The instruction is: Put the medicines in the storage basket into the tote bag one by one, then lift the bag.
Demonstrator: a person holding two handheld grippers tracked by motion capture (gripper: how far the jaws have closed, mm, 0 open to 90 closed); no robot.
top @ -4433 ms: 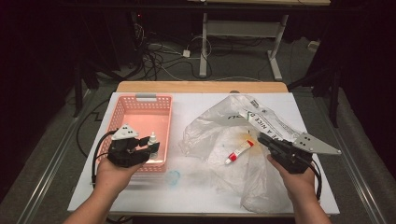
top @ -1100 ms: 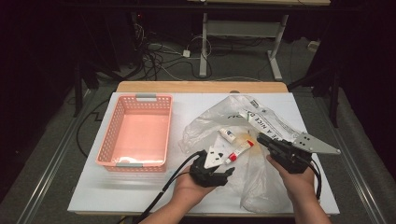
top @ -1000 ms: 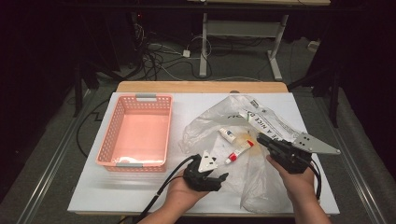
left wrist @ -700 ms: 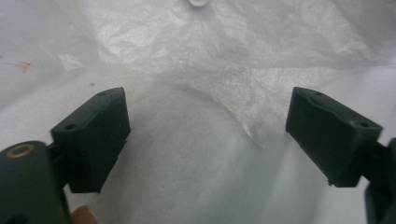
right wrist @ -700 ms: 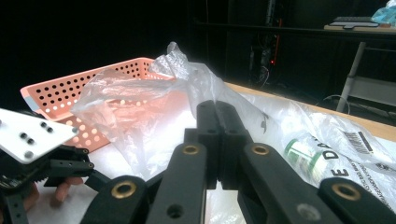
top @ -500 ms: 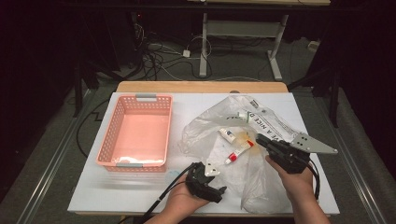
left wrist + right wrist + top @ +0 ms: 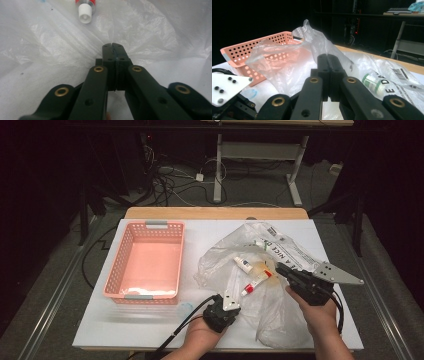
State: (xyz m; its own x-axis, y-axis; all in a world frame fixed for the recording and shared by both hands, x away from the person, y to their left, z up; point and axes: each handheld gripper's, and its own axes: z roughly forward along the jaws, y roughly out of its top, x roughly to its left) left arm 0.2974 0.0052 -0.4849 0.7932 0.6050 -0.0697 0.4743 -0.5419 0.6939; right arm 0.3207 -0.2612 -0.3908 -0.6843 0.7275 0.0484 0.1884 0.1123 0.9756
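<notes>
Since the earliest frame the left gripper (image 7: 226,301) has left the pink basket (image 7: 146,262) for the plastic bag (image 7: 270,315) right of it, its fingers just clenched on the film. The right gripper (image 7: 281,268) stays pinching the bag's upper edge. Light, limp, slippery film: grip bunched edges.
</notes>
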